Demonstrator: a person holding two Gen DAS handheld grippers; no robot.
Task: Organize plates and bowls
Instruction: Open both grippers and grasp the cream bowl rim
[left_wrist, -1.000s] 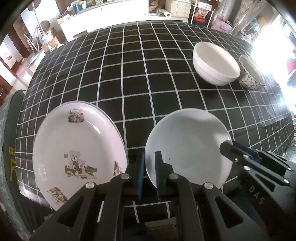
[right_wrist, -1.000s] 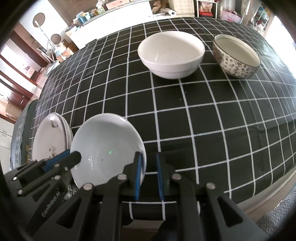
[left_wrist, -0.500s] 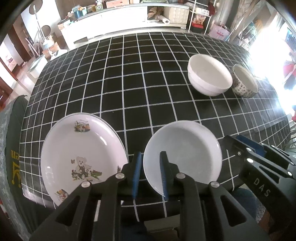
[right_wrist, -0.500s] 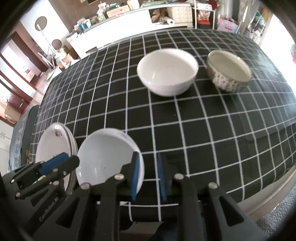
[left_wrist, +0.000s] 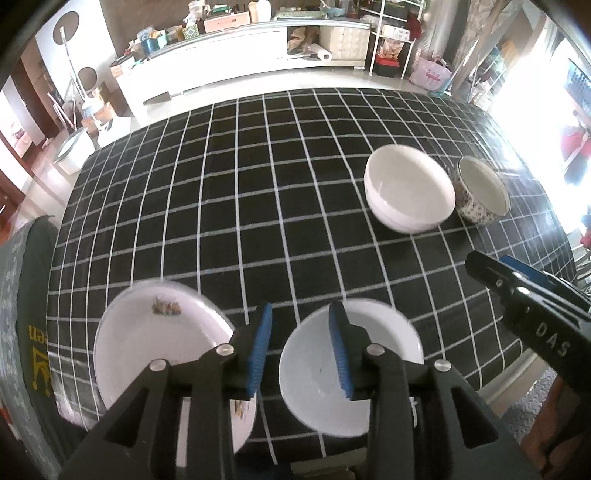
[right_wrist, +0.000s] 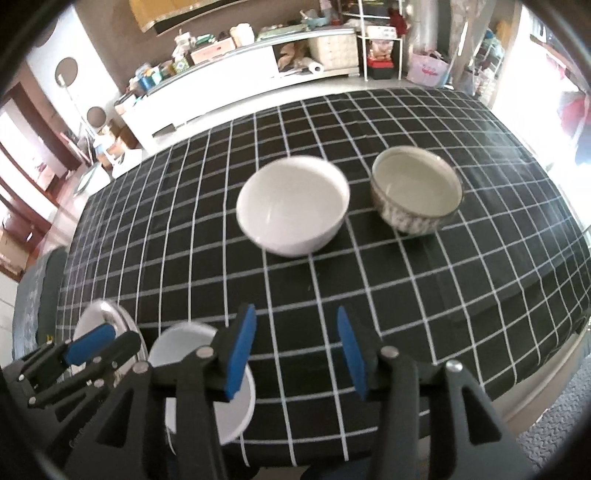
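Both grippers' fingers are spreading, nothing pinched: the plain white plate (left_wrist: 351, 365) lies on the counter (left_wrist: 295, 206) seemingly below the left gripper (left_wrist: 301, 354), left of the right gripper (right_wrist: 295, 354).

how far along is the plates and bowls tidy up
Done so far: the plain white plate lies flat on the checked tablecloth beside the picture plate. In hand: nothing; the left gripper and right gripper are opening, empty. Left: the white bowl and patterned bowl stand apart, unstacked, and neither are the plates.
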